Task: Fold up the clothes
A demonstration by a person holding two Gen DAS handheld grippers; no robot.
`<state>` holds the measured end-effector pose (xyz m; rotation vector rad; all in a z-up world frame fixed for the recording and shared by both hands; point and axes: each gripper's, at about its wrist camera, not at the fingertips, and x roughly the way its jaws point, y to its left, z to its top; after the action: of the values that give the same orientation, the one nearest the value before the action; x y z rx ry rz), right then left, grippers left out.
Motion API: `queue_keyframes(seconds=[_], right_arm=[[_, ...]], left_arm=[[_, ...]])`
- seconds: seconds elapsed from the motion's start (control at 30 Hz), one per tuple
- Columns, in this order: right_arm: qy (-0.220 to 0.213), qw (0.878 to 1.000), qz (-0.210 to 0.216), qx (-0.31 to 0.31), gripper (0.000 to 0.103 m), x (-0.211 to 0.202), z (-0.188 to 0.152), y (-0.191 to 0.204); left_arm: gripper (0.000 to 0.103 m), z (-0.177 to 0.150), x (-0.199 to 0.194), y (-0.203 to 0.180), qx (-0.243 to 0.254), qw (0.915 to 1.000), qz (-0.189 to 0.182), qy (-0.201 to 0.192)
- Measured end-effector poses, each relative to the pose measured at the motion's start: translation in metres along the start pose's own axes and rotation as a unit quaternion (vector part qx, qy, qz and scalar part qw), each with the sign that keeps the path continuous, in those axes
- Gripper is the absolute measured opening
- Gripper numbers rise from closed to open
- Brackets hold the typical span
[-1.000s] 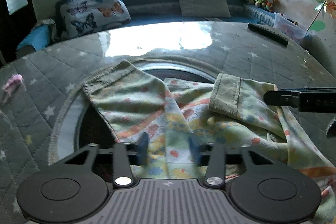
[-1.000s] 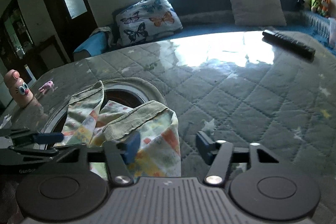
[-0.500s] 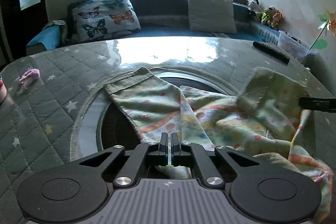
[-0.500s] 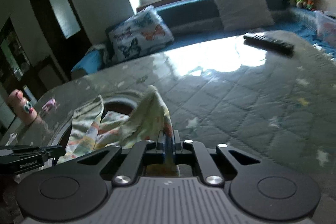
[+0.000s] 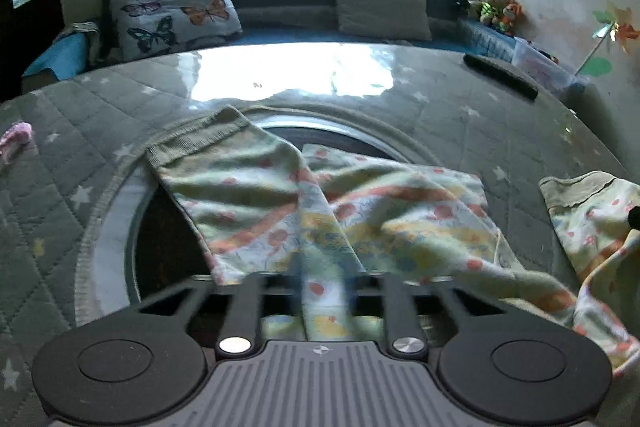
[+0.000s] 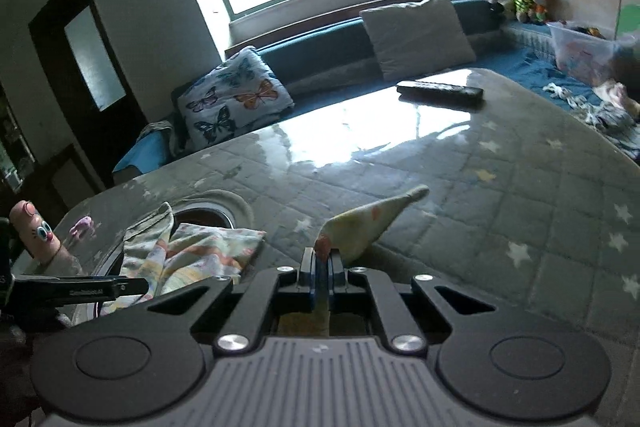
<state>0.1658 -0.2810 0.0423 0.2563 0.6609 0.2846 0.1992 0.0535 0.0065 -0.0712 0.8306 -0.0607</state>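
Only blurred, unreadable lettering marks the left gripper [image 6: 132, 283].

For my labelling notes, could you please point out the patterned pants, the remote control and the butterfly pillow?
patterned pants [image 5: 240, 187], left wrist view, spread leg.
remote control [image 6: 440, 93], right wrist view, middle of body.
butterfly pillow [image 5: 176, 11], left wrist view, front face.

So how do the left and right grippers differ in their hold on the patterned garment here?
The left gripper has its jaws apart, with cloth lying loose between them; the right gripper has its jaws shut on a fold. The patterned garment lies spread flat ahead of the left gripper, while the part the right gripper pinches sticks up off the quilted table. Both are at the same garment.
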Motion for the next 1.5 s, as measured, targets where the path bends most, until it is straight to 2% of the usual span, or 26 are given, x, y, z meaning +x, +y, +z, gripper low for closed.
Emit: queue_keyframes(seconds=[0.1,0.33,0.53,0.73,0.87,0.97,1.1,1.27,1.43,1.5], right_arm=[[-0.004,1.000,-0.005,0.010,0.005,-0.006,-0.005,-0.006],[-0.018,0.999,-0.016,0.026,0.005,-0.026,-0.015,-0.019],[-0.032,0.999,-0.016,0.034,0.005,-0.050,-0.023,-0.024],[-0.036,0.999,-0.004,0.026,0.005,-0.073,-0.031,-0.024],[-0.027,0.999,-0.001,0.022,0.005,-0.082,-0.039,-0.024],[-0.008,1.000,-0.002,0.022,0.009,-0.084,-0.046,-0.027],[0.008,0.999,-0.021,0.028,0.013,-0.090,-0.057,-0.037],[-0.002,0.998,-0.063,0.030,0.017,-0.103,-0.056,-0.050],[-0.013,0.996,-0.085,0.027,0.018,-0.110,-0.049,-0.059],[-0.017,0.997,-0.079,0.020,0.018,-0.107,-0.044,-0.056]], left_arm=[[0.002,-0.004,-0.007,0.005,-0.007,0.9999,0.005,-0.013],[0.001,-0.016,-0.060,0.028,-0.041,0.9961,0.036,-0.069],[0.001,-0.044,-0.122,0.050,-0.072,0.9892,0.070,-0.107],[0.000,-0.094,-0.183,0.065,-0.093,0.9825,0.116,-0.112],[0.000,-0.122,-0.209,0.069,-0.094,0.9785,0.152,-0.103],[0.000,-0.132,-0.215,0.073,-0.095,0.9807,0.148,-0.086],[0.002,-0.127,-0.208,0.071,-0.085,0.9829,0.144,-0.077],[0.004,-0.117,-0.194,0.061,-0.061,0.9881,0.119,-0.076],[0.011,-0.102,-0.174,0.042,-0.035,0.9933,0.083,-0.073],[0.023,-0.097,-0.163,0.035,-0.027,0.9951,0.066,-0.068]])
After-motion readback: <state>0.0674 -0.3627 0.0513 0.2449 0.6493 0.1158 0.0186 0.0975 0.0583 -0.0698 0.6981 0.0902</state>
